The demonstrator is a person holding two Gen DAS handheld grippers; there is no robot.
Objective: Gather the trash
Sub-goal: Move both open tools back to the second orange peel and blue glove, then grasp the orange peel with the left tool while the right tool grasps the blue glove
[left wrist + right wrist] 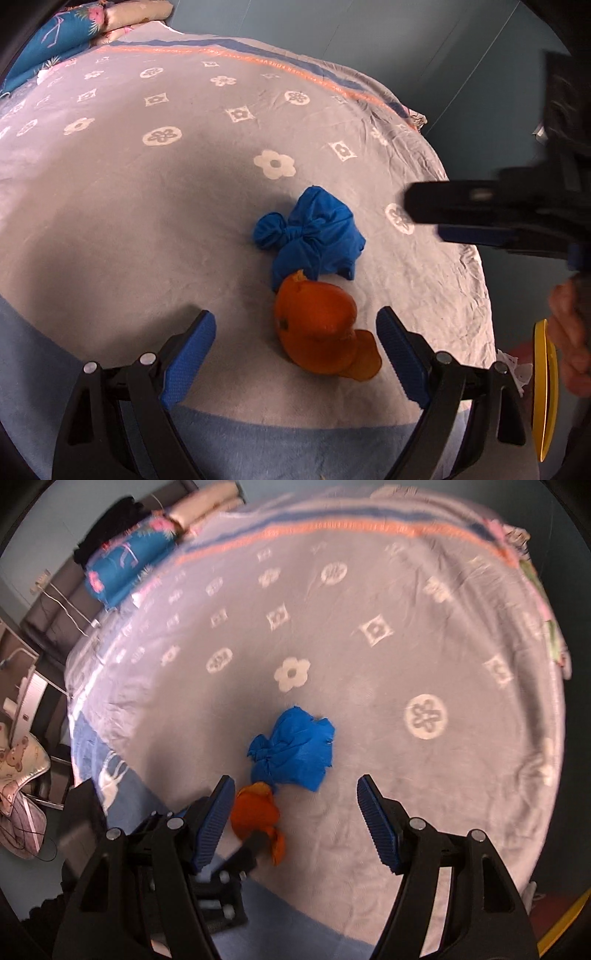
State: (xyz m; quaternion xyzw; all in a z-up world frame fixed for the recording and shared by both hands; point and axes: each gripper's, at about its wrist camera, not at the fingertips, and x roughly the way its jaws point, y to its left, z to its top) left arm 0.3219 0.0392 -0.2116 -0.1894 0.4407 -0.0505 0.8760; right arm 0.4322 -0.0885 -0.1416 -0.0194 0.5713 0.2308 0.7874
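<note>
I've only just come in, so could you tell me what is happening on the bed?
A person holds a gripper in each hand over a grey flower-patterned blanket. Two pieces of trash lie there touching: an orange peel and a knotted blue wad. The left gripper is open with the peel between its fingers, not gripped. The right gripper is open above the wad. Nothing is picked up yet.

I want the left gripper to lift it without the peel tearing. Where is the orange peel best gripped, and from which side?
Probably across the domed body of the orange peel, from above, where the open left gripper already has a finger on each side. The dome is the bulkiest part; the flat flap at its near right edge looks thin and floppy. The knotted blue bag touches its far side, so stay clear of that.
</note>
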